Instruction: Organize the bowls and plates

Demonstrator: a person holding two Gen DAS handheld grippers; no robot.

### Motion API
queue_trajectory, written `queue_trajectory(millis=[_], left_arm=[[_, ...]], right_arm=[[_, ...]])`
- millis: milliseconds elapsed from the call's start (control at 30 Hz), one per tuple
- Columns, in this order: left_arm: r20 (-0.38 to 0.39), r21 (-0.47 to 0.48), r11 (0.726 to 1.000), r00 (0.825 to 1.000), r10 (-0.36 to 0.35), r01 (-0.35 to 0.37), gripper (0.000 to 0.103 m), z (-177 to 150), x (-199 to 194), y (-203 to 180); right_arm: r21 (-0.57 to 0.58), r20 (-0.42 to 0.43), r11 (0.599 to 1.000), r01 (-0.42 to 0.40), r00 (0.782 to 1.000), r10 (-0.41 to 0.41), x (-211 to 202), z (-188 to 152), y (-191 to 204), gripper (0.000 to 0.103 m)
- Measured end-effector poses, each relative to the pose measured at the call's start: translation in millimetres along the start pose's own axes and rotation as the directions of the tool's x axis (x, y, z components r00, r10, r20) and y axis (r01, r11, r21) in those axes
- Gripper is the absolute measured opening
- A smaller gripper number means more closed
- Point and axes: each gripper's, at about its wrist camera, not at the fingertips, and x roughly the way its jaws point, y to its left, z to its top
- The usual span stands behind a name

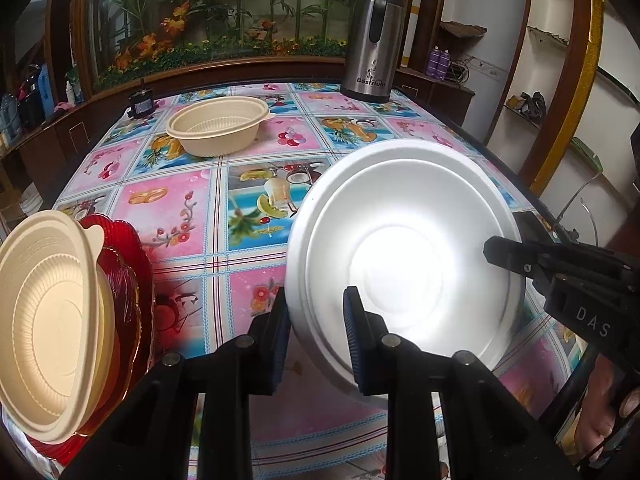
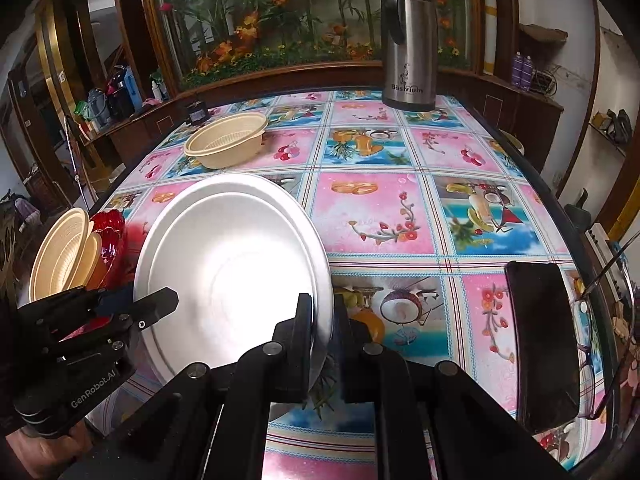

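Observation:
A white foam plate is held tilted above the table; it also shows in the right wrist view. My left gripper has its blue-padded fingers on either side of the plate's left rim. My right gripper is shut on the plate's right rim; it shows in the left wrist view. A cream bowl leans upright at the left against red glass plates. Another cream bowl sits on the far side of the table.
A steel thermos stands at the far right of the floral tablecloth. A black phone and glasses lie at the table's right edge. A small black object sits at the far left.

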Motion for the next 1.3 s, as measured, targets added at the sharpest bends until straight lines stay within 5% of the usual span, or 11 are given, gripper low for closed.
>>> queue_trajectory(millis=[1300], left_arm=[[0.087,-0.016,1.000,0.996,0.016,-0.014,0.027,5,-35,10]], right_arm=[[-0.033,0.036,0.999,-0.006,0.999,0.007,-14,14,20,0.011]])
